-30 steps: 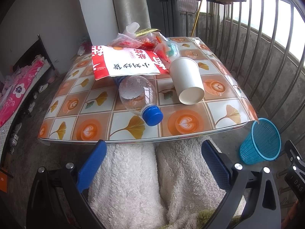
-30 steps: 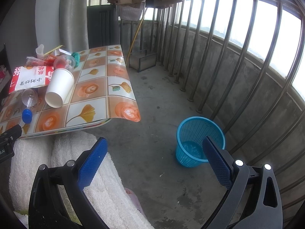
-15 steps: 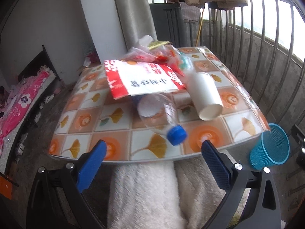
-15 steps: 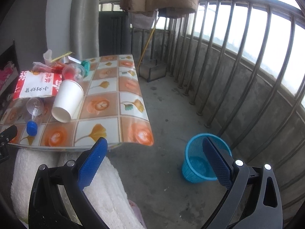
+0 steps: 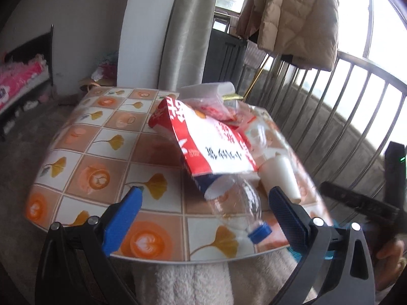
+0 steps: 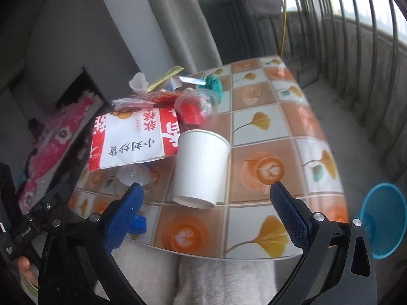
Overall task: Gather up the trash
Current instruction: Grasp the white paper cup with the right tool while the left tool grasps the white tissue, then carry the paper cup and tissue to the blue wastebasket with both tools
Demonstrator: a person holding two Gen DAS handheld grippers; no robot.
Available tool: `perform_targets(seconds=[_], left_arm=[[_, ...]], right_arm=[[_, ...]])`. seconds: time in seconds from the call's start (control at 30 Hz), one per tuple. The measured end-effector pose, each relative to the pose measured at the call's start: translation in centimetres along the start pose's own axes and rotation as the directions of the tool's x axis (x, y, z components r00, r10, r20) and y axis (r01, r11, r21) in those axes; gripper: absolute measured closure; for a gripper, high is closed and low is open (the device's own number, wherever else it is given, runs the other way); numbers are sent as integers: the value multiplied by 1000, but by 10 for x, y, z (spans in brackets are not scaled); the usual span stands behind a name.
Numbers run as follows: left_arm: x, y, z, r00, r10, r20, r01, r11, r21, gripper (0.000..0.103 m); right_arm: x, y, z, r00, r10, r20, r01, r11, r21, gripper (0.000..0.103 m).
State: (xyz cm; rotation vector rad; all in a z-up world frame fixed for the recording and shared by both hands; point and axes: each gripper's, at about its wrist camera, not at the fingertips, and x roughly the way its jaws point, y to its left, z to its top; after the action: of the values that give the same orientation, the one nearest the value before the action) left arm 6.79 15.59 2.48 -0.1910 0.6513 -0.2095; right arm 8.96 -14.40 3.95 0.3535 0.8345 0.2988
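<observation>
Both claws, left claw (image 5: 202, 207) and right claw (image 6: 206, 203), gape wide, empty, at the tabletop's (image 6: 257, 228) near edge. Right faces the tipped paper cup (image 6: 201, 169): light, crushable, so pinch its sides gently. Bottle (image 5: 235, 204) looks slippery.

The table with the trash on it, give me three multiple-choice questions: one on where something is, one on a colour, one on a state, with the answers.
1. Where is the blue mesh basket?
A. on the table
B. on the floor past the table's right edge
C. under the snack bag

2. What colour is the clear bottle's cap?
A. red
B. white
C. blue

3. How does the white paper cup sit?
A. on its side
B. upright
C. held by a hand-held gripper

Answers: 1 B, the right wrist view shows it low beside the table; 2 C, the cap is blue; 3 A, its open mouth faces the camera.
</observation>
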Motion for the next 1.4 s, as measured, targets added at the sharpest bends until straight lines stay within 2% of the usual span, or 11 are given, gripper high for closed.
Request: perform_targets(seconds=[0.17, 0.27, 0.37, 0.5, 0.63, 0.73, 0.83, 0.93, 1.13, 1.3, 1.4], left_arm=[[0, 19, 47, 993, -79, 91, 80, 997, -15, 6], [9, 24, 88, 986, -143, 82, 143, 990, -1, 6], [36, 25, 139, 967, -256, -10, 256, 966, -34, 6], [102, 21, 193, 905, -374, -204, 343, 924, -171, 7], [181, 9, 216, 866, -289, -409, 227, 954, -194, 16], [224, 16, 212, 823, -218, -525, 114, 968, -224, 40], [240, 22, 206, 802, -181, -570, 51, 970, -237, 64], [239, 33, 203, 805, -182, -565, 29, 963, -268, 81], [200, 36, 215, 845, -180, -504, 42, 961, -274, 86], [166, 20, 228, 887, -150, -437, 72, 979, -190, 97], [134, 2, 238, 921, -154, -357, 122, 986, -110, 99]], right_arm=[[24, -6, 13, 993, 82, -89, -73, 993, 93, 14], [41, -11, 17, 987, 92, -133, -75, 989, 129, 18], [48, -17, 20, 983, 107, -151, -83, 984, 155, 22], [53, -21, 23, 975, 140, -170, -108, 977, 183, 26], [65, -27, 25, 965, 174, -197, -131, 968, 216, 33], [73, -37, 25, 952, 214, -217, -153, 952, 266, 41], [75, -44, 24, 941, 264, -214, -192, 933, 306, 45], [71, -47, 24, 938, 278, -205, -207, 928, 311, 46], [62, -55, 23, 928, 320, -189, -246, 910, 335, 48], [45, -56, 24, 929, 341, -145, -276, 898, 344, 49], [29, -58, 24, 926, 360, -112, -304, 888, 344, 49]])
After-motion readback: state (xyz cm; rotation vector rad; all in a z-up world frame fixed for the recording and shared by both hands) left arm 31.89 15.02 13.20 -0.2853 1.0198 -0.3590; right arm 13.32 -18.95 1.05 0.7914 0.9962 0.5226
